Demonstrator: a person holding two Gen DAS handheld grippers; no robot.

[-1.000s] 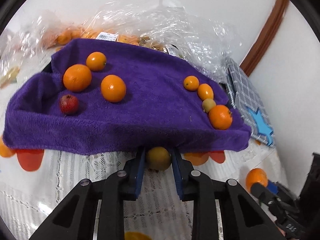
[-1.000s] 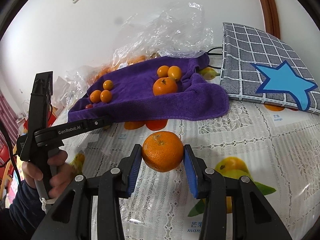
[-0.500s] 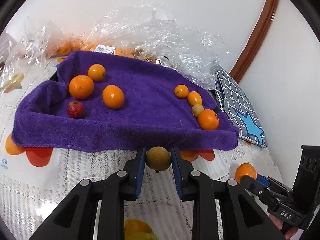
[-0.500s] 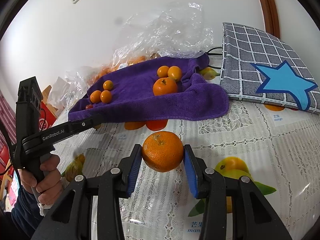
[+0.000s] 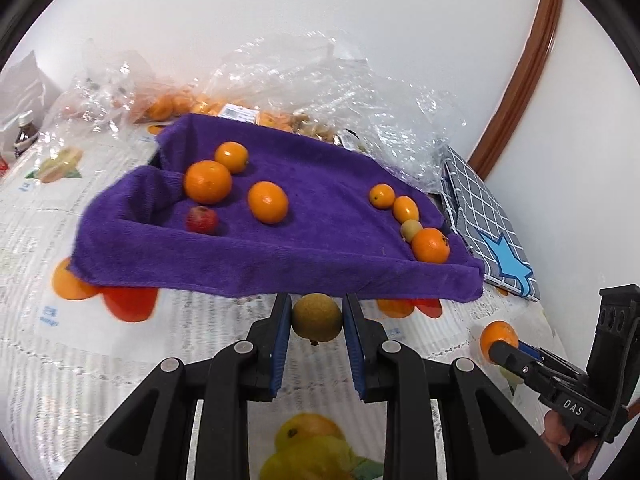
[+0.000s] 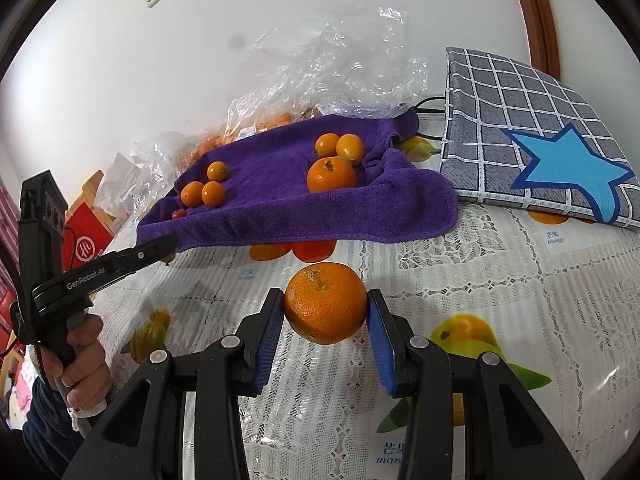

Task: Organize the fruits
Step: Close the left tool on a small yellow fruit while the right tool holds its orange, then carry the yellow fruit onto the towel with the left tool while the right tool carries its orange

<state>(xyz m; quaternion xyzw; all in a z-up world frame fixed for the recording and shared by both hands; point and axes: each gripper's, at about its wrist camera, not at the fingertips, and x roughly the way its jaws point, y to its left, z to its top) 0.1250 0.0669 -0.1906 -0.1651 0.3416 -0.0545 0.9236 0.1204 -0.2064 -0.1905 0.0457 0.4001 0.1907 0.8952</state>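
Observation:
My left gripper (image 5: 316, 318) is shut on a small brown-green round fruit (image 5: 317, 317), held just in front of the purple towel's (image 5: 312, 216) near edge. On the towel lie three oranges (image 5: 207, 182) and a small red fruit (image 5: 202, 220) at the left. A row of small oranges, one pale fruit (image 5: 410, 229) and a mandarin (image 5: 431, 245) sits at the right. My right gripper (image 6: 326, 306) is shut on a mandarin (image 6: 325, 303) above the tablecloth, short of the towel (image 6: 280, 200). That mandarin (image 5: 498, 339) also shows at the lower right of the left wrist view.
Clear plastic bags (image 5: 320, 92) holding more fruit lie behind the towel by the wall. A grey checked cushion with a blue star (image 6: 552, 140) rests to the right. A lace cloth with fruit prints (image 6: 520, 280) covers the table. A hand (image 6: 80, 364) grips the left tool.
The left gripper has drawn back from the towel and risen a little with its fruit, so the towel looks smaller and farther. The right gripper and its mandarin have stayed put.

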